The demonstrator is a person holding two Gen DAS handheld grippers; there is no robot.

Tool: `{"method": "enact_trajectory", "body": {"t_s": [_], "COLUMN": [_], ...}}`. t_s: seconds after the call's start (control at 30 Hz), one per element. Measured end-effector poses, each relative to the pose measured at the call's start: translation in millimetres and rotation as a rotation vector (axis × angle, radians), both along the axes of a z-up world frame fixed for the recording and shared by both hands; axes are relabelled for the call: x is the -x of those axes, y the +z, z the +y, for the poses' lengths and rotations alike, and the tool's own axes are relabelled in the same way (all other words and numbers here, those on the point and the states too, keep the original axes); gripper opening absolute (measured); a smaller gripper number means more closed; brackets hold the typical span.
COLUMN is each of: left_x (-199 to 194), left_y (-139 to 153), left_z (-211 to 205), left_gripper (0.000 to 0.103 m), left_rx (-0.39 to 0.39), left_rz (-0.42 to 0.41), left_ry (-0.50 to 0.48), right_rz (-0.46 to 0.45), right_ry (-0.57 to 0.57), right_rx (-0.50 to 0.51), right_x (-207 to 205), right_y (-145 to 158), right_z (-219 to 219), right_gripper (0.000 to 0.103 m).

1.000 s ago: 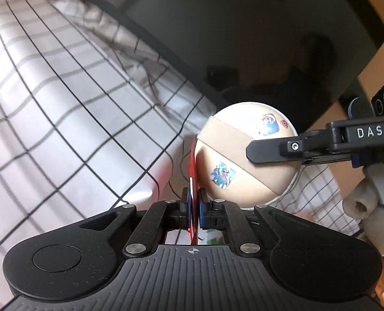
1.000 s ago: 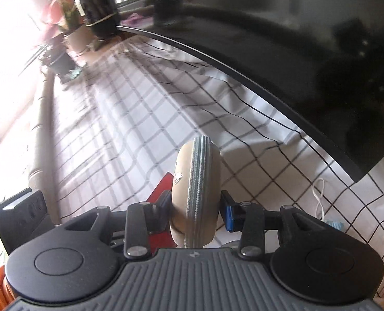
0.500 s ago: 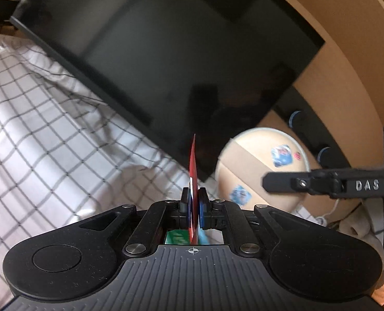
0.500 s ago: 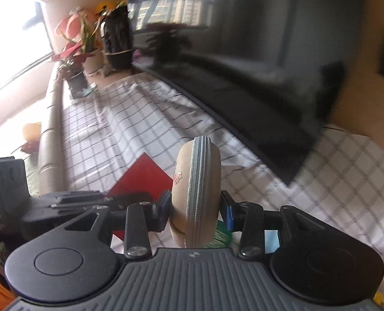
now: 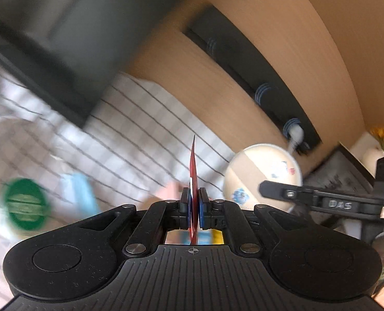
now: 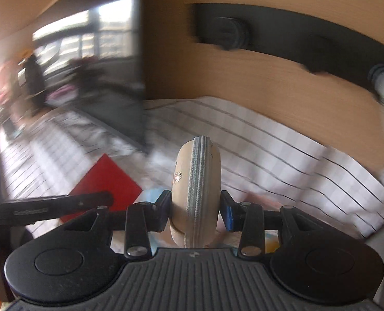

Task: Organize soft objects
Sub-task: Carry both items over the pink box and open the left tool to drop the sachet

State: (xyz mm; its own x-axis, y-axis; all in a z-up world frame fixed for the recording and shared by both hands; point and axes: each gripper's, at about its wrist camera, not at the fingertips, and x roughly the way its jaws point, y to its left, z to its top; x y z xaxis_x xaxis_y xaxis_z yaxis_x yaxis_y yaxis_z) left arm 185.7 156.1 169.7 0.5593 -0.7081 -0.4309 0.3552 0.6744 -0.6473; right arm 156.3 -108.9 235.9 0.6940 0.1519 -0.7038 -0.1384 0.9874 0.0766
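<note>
The right gripper [image 6: 195, 208] clamps a beige zip pouch [image 6: 196, 181] edge-on above a checked cloth [image 6: 282, 155]; beside it, a red sheet [image 6: 106, 184].

Green round object [image 5: 25, 204] smeared by motion blur, pale blue item [image 5: 79, 194] beside it indistinct, dark screen [image 5: 49, 39] cut off at frame edge, plants [image 6: 15, 77] blurred into glare

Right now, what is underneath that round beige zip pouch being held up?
Below the round beige pouch in the right gripper lies the checked cloth, with blurred pale blue and pinkish patches. The pouch and gripper body cover whatever sits directly beneath.
</note>
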Motion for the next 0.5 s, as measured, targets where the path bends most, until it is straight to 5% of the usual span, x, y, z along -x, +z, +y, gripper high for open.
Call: {"method": "enact_trajectory", "body": {"t_s": [0.23,0.37,0.5], "left_x": [-16.1,-33.1,-52.7], "left_y": [-30.4,-64.6,-86.2], "left_z": [-108.7,-150.6,-177.3], "left_gripper": [0.007,0.01,0.013], "left_rx": [-0.06,0.032,-0.177], "left_rz": [0.065,0.149,0.216], "left_ry": [-0.157,-0.172,-0.136], "right_rz": [0.019,0.003,-0.062], "right_ry": [-0.238,-0.285,-0.32], "right_rx": [-0.098,-0.089,-0.045], "right_x": [15.8,16.6,16.1], "right_y": [-34.7,-46.3,-48.0], "right_z": [-88.5,-106.9,-113.2], "right_gripper": [0.039,0.039,0.039]}}
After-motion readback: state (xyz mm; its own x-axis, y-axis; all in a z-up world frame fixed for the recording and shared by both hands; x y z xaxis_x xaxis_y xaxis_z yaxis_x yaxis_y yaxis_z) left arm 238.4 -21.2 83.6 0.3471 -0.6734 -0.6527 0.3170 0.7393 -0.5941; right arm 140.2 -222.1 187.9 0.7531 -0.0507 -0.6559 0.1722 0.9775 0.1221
